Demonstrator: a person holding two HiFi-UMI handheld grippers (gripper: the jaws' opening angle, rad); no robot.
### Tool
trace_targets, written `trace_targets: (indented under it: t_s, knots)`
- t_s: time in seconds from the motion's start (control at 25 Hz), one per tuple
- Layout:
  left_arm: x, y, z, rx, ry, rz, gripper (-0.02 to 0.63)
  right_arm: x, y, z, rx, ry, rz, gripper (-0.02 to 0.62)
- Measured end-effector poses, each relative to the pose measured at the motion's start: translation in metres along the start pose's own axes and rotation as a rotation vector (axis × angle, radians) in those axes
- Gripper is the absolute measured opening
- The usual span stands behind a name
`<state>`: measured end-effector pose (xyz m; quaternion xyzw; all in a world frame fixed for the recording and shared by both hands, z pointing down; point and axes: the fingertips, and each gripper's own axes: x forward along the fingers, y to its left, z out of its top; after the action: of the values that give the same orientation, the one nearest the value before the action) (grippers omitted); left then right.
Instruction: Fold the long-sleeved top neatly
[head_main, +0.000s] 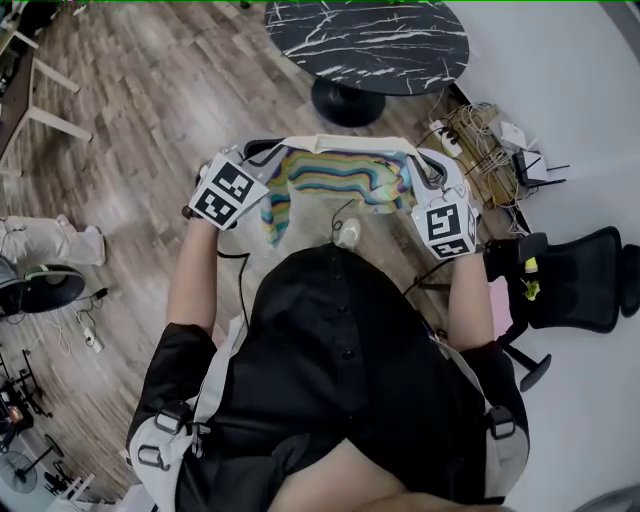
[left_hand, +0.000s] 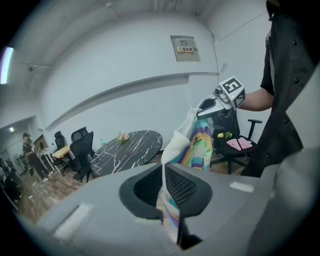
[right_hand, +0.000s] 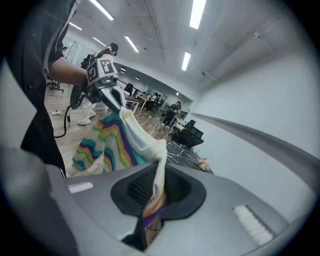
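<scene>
Top (head_main: 340, 178) hangs in mid-air, left gripper (left_hand: 169, 197) and right gripper (right_hand: 152, 197) both clamped on its edge; thin pinch, so it could slip out and drop.

Head view looks steeply down; both gripper views face each other, sharing the top (left_hand: 199, 146).

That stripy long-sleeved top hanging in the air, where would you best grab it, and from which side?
By the cream edge of the top, one claw at each end, each coming in from its own side, as the left claw and right claw grip it now. The cloth is limp; held so, it probably hangs spread and flat.
</scene>
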<state>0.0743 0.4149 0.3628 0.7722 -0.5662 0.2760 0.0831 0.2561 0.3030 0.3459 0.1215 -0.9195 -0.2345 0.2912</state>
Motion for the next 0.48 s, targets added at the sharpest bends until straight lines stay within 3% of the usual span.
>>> trace_targets:
  t_s: [0.48]
  knots:
    - [0.0,0.051,0.051,0.031,-0.056,0.09,0.018,0.013,-0.05,0.033,-0.053,-0.089,-0.029,0.028]
